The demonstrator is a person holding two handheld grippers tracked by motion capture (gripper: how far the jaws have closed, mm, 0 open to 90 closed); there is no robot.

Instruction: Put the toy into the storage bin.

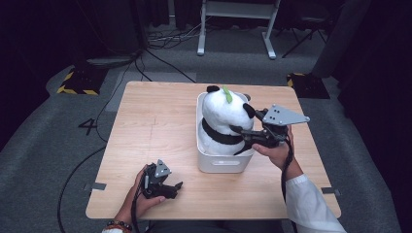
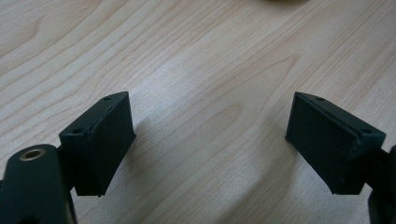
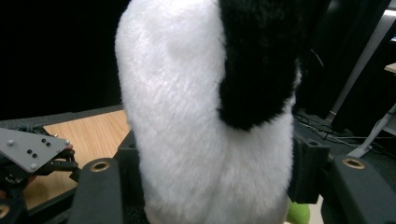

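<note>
Left gripper (image 1: 171, 187): nearest the camera, near table edge, jaws wide, holding nothing.
Table (image 1: 155, 126): light wood.
Bin (image 1: 221, 162): white, right of centre.
Plush panda (image 1: 221, 119): sits in bin.
Right gripper (image 1: 241, 131): jaws clamped on the panda.

The left gripper (image 1: 171, 186) rests low, fingers (image 2: 100, 140) spread; the right gripper (image 1: 243, 132) reaches level, fingers clamped.

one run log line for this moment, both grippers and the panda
left gripper: open, idle on table | right gripper: shut on plush panda | panda: upright in white bin
</note>
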